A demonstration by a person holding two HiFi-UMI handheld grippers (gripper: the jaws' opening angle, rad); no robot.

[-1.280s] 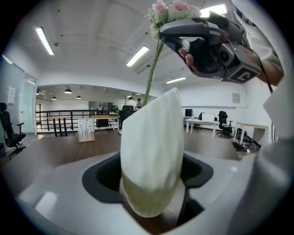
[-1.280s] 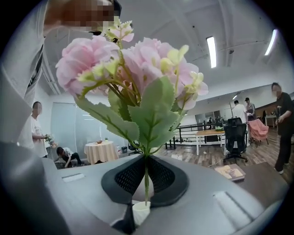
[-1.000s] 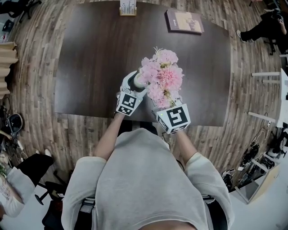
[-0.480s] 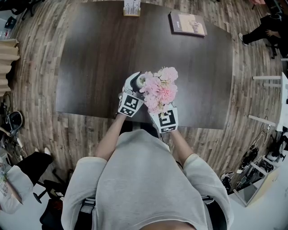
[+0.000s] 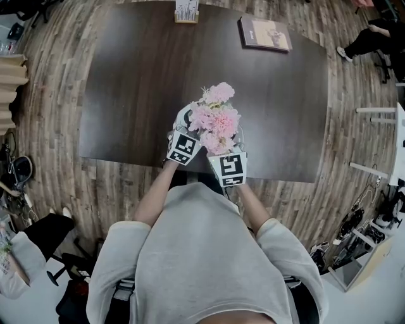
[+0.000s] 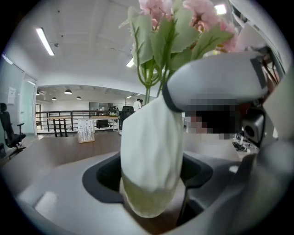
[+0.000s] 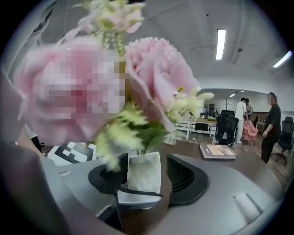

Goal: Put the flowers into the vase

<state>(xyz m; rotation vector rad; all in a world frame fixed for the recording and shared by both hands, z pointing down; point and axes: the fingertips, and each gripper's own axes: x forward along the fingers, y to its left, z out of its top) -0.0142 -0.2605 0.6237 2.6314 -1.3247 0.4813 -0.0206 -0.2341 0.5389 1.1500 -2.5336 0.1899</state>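
Pink flowers (image 5: 215, 117) stand with their green stems in a white vase (image 6: 149, 151) near the front edge of the dark table (image 5: 126, 76). In the head view the blooms hide the vase. My left gripper (image 5: 192, 126) is shut on the vase, whose body fills the gap between its jaws (image 6: 151, 183). My right gripper (image 5: 226, 140) sits just right of the bouquet; its jaws have just been opening and now stand open (image 7: 147, 179). The vase (image 7: 144, 172) shows between them with a gap on its right side. Blooms (image 7: 156, 78) fill the upper part of that view.
A book (image 5: 264, 33) lies at the table's far right, and a small card stand (image 5: 186, 11) sits at the far edge. A person (image 5: 373, 38) sits beyond the table's right corner. Two more people (image 7: 271, 124) stand by chairs in the background.
The bouquet came down and left over the vase, and its stems now sit inside. My right gripper sank with it, then opened and let go of the stems. The left gripper kept still.
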